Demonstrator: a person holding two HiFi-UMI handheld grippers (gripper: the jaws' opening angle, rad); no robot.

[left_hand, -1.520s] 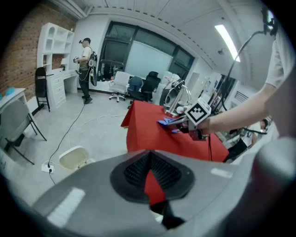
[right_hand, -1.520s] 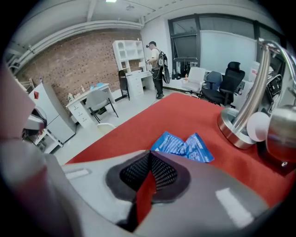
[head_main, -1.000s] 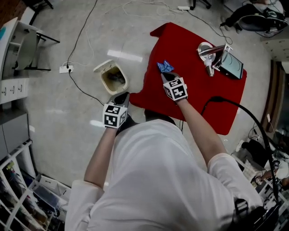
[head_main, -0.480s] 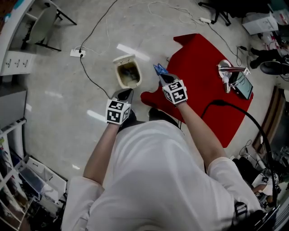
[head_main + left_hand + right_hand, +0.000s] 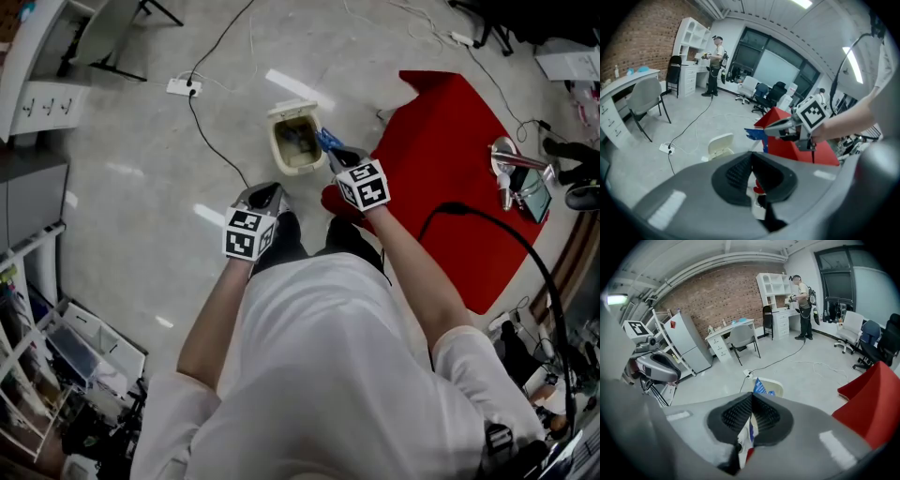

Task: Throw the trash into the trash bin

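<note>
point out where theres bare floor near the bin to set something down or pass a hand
Bare floor lies between the trash bin and the black cable, and wider beyond the cable toward the shelving. Crowded: the bin's right rim, where the right gripper holds the blue wrapper beside the red table.

The head view looks steeply down from above the person's shoulders onto the floor and takes in the left gripper [image 5: 265,192], the right gripper [image 5: 339,156], the trash bin [image 5: 277,142] and the red table [image 5: 450,159]. The left gripper view sits close behind its own jaws and faces the windowed side of the room. The right gripper view, equally close behind its jaws, faces the brick wall [image 5: 708,301]. All three share the bin, the table and the blue wrapper [image 5: 325,141]. Each gripper view also catches the other gripper from the side.
</note>
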